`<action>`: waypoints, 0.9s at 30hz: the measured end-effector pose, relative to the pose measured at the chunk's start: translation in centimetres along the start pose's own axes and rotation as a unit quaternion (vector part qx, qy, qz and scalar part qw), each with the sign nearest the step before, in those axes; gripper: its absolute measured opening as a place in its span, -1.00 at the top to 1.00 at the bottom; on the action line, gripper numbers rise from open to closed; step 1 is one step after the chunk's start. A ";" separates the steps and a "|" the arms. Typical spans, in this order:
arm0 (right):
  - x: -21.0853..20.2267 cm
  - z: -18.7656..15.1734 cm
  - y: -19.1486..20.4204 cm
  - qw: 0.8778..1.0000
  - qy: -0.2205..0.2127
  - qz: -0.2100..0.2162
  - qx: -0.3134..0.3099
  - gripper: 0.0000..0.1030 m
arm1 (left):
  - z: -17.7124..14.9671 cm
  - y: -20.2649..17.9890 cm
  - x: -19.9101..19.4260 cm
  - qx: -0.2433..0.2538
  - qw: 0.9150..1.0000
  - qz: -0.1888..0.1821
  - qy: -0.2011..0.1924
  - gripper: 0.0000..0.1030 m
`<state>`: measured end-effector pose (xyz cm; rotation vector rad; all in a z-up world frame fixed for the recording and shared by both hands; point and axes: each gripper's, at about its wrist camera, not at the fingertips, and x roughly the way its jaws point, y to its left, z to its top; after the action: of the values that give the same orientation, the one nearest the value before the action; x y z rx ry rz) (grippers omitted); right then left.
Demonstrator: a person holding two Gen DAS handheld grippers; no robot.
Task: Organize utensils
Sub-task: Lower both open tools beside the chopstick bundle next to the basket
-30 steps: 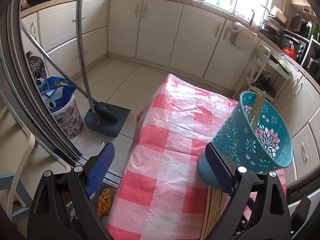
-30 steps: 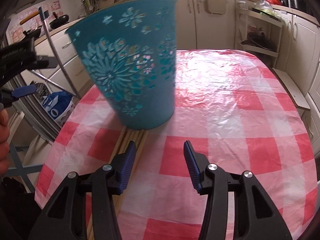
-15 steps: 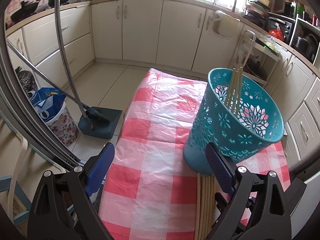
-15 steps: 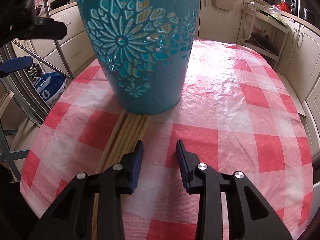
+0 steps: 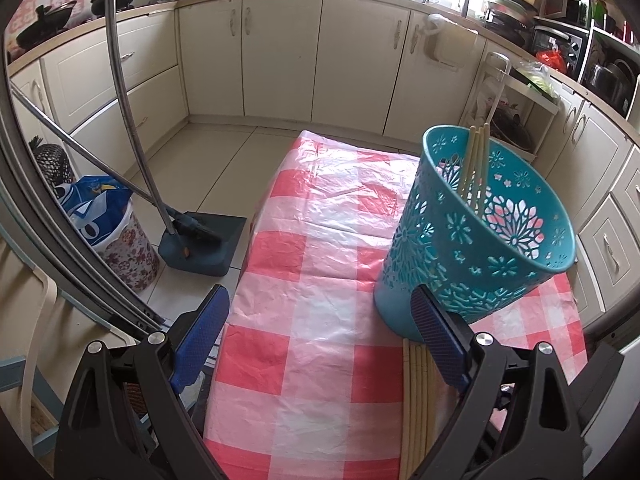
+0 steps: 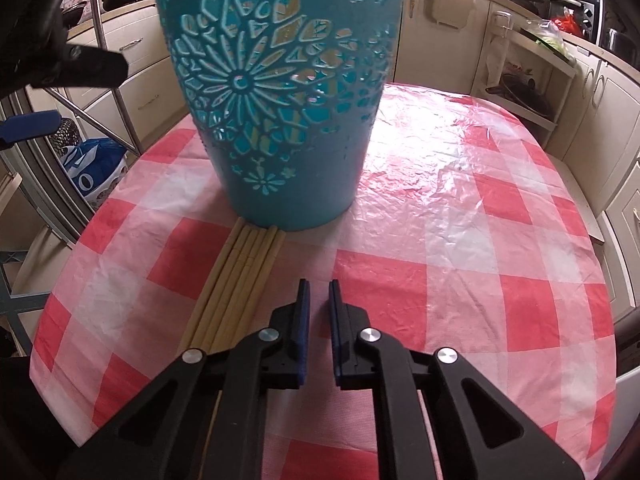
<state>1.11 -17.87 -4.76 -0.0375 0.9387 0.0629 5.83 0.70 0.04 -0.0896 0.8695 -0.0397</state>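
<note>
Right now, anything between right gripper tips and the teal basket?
Only bare checked tablecloth between right gripper and teal basket, per right wrist view; chopsticks lie just left.

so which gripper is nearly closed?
The right gripper: its pads stand a narrow gap apart, holding nothing. The left gripper is spread wide, also holding nothing.

The right gripper [image 6: 317,289] is hanging over the checked tabletop [image 6: 460,248], its fingers [image 6: 303,312] almost closed with nothing between them. A row of chopsticks [image 6: 236,280] is lying just left of it, touching the blue basket [image 6: 280,92] standing behind.
</note>
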 end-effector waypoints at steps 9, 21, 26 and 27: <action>-0.3 -0.3 -2.1 1.000 0.001 -0.014 0.016 0.81 | -0.9 -1.9 0.7 0.027 1.000 0.000 0.013 -0.71; -0.4 -0.4 -2.2 1.000 0.002 -0.012 0.016 0.81 | -1.7 -5.1 0.3 0.059 0.998 -0.013 0.016 -0.74; -0.5 -0.5 -2.3 1.000 0.002 -0.011 0.018 0.81 | -1.9 -5.7 0.2 0.063 0.998 -0.017 0.017 -0.75; -0.5 -0.4 -2.5 1.000 0.002 -0.010 0.020 0.81 | -1.9 -5.8 0.2 0.064 0.998 -0.018 0.018 -0.75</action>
<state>0.66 -20.43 -4.64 -0.0103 0.9438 0.0257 4.46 -5.25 -0.77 0.0151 0.8985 -0.1305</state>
